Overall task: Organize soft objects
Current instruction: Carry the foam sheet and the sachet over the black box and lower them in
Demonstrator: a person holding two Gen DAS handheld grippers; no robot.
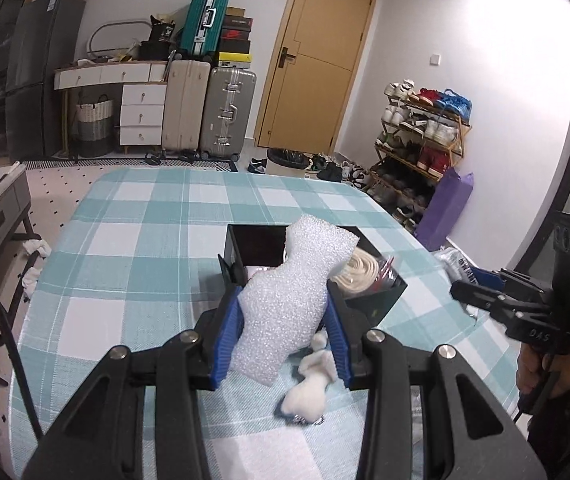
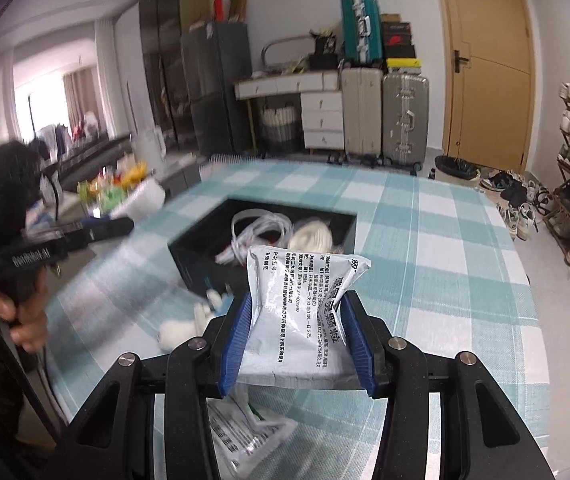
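The left gripper (image 1: 285, 332) has its blue pads pressed into both sides of a white foam sheet (image 1: 285, 304), which stands up between them, lifted above the checked tablecloth (image 1: 125, 248). The right gripper (image 2: 297, 336) pinches a silver printed sachet (image 2: 297, 312) so that it bows, raised over another packet (image 2: 245, 444) lying below. Both point downward at a slant. A white plush toy (image 1: 309, 388) lies just before the black box (image 1: 377, 300), which holds coiled rope (image 1: 357, 276).
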